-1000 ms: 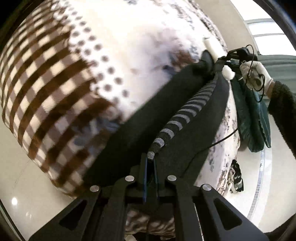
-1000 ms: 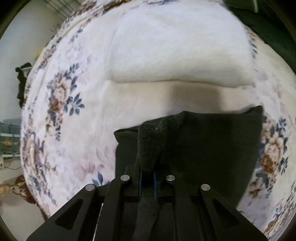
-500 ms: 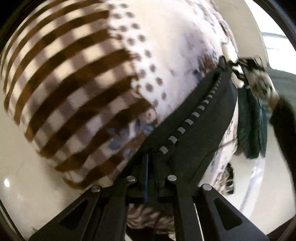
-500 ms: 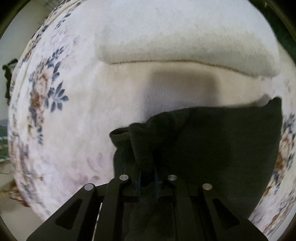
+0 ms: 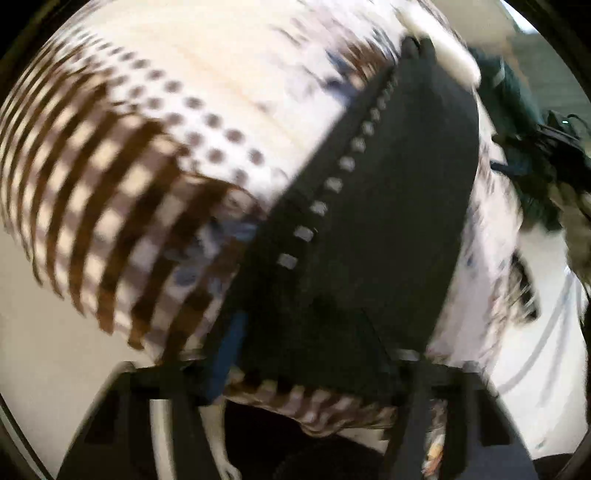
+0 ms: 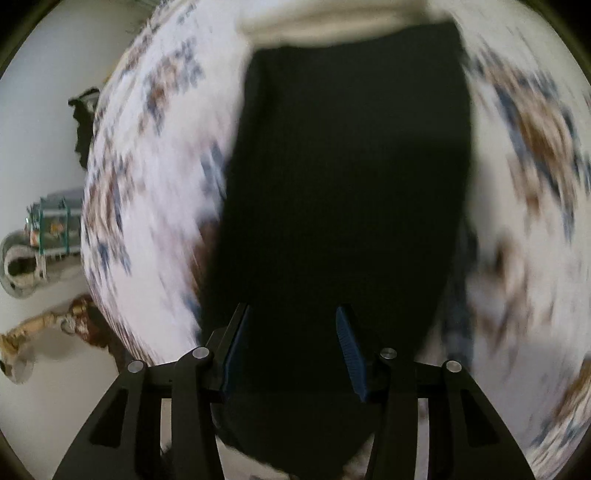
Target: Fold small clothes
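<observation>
A dark knitted garment (image 5: 388,206) with a row of small grey marks along one edge lies flat on the bed; in the right wrist view it (image 6: 347,177) fills the middle as a dark rectangle. My left gripper (image 5: 306,332) is open, its fingers spread wide over the near end of the cloth; the view is blurred. My right gripper (image 6: 291,332) is open, its blue-padded fingers (image 6: 349,350) apart just above the garment's near end, holding nothing.
The bed has a floral cover (image 6: 155,155) and a brown checked and dotted blanket (image 5: 122,177). A cream folded cloth (image 6: 332,18) lies beyond the dark garment. A dark green garment (image 5: 517,122) is at the right. Floor and clutter (image 6: 40,236) are at the left.
Both grippers have opened and let go of the dark garment, which now lies flat on the bed. Both cameras have pulled back and are moving fast.
</observation>
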`<state>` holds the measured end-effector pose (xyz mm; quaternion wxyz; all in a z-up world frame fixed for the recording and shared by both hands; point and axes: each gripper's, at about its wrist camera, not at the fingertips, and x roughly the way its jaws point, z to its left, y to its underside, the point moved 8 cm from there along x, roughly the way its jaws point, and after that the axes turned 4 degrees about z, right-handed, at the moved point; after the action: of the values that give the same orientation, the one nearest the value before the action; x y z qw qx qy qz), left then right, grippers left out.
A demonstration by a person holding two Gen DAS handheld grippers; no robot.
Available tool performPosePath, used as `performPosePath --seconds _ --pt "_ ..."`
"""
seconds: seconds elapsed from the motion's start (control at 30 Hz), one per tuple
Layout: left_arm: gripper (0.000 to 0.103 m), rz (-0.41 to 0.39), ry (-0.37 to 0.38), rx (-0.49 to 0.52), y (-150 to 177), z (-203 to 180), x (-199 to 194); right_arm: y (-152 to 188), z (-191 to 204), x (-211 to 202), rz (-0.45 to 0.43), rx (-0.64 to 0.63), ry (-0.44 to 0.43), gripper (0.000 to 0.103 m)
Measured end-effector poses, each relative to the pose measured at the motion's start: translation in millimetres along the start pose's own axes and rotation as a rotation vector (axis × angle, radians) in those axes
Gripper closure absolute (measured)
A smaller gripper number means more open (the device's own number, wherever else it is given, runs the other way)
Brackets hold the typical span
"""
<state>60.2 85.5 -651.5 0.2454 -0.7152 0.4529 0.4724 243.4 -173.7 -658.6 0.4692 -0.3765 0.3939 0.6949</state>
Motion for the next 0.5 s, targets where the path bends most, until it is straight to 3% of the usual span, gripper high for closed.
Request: performPosePath --seconds 0.07,0.3,0.33,0.43,0.5 --pt "0.1 -0.004 -0.079 0.031 2.1 -1.0 7.0 51.5 -24.2 19.3 0.045 0.039 -0.003 0.054" --pt "0.103 -0.108 -0.136 0.012 7.5 18.3 -34.5 182.5 -88.4 79.1 0.138 0.242 -0.049 0.054" --pt "0.103 -0.111 -0.17 0.011 5.5 24.4 -35.9 194.8 -92.6 85.0 0.147 0.261 -0.061 0.054" --pt "0.103 -0.108 -0.183 -0.023 2.4 47.4 -38.1 219.6 -97.2 97.6 0.159 0.277 -0.081 0.054" --pt "0.103 -0.105 -0.142 -0.049 3.7 55.6 -42.6 232.4 -97.7 102.1 0.16 0.281 -0.09 0.054"
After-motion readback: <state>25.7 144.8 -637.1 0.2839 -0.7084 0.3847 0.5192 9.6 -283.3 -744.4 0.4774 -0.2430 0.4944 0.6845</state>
